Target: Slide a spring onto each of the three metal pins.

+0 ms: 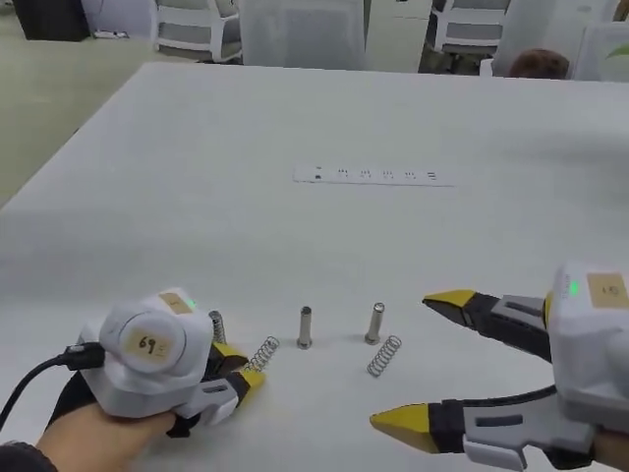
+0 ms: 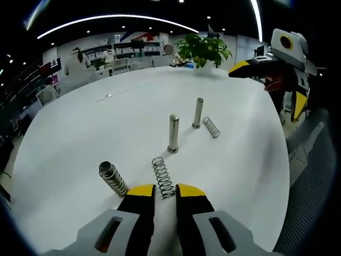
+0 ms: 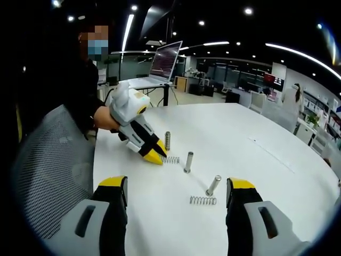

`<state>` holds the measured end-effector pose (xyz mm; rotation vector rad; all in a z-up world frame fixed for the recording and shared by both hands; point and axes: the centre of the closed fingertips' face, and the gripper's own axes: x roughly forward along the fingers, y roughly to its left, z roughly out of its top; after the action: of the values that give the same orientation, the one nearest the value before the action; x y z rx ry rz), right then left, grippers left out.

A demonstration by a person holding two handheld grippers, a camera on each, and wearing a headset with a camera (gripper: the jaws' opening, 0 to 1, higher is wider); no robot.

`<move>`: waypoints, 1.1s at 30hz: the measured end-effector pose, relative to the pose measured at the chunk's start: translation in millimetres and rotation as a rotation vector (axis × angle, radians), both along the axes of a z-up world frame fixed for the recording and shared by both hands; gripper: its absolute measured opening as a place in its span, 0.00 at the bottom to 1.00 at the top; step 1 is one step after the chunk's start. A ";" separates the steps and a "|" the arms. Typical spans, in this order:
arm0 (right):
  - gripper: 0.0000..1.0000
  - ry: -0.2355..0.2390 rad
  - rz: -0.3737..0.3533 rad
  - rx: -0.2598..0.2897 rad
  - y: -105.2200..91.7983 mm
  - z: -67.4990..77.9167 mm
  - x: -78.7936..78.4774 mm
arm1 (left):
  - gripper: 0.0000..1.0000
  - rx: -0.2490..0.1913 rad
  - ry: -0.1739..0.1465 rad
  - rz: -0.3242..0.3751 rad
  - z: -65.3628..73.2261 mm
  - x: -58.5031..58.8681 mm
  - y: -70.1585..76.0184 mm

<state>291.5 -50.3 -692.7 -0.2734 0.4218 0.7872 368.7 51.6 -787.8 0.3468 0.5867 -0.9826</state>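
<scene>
The left gripper [image 1: 251, 376] sits low on the left of the head view, held by a hand [image 1: 103, 438] at the bottom edge. Its yellow-tipped jaws are pulled close, with just a thin gap. The right gripper [image 1: 421, 360] comes in from the lower right, pointing left, with its jaws spread wide apart.

Head view looks down — gripper views, seemingly low, share pins [image 1: 305, 327].

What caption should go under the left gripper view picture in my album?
Left tongs at a loose spring; one pin wears its spring, two pins stand bare.
</scene>
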 end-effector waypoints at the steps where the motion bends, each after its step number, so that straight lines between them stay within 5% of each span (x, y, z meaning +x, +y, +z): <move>1: 0.74 0.001 0.000 -0.002 -0.2 -0.3 0.0 | 0.08 0.005 -0.002 -0.002 -1.2 -0.6 -0.1; 20: 0.74 -0.011 0.017 -0.014 5.5 4.1 -2.5 | 0.04 0.000 0.014 -0.048 8.2 -18.4 9.7; 33: 0.68 -0.024 0.048 -0.015 12.5 9.1 -4.6 | 0.04 -0.085 0.021 -0.094 39.3 -41.4 12.6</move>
<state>286.8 -37.8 -683.6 -0.3076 0.4002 0.8276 327.2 64.1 -748.5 0.2906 0.5501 -1.0995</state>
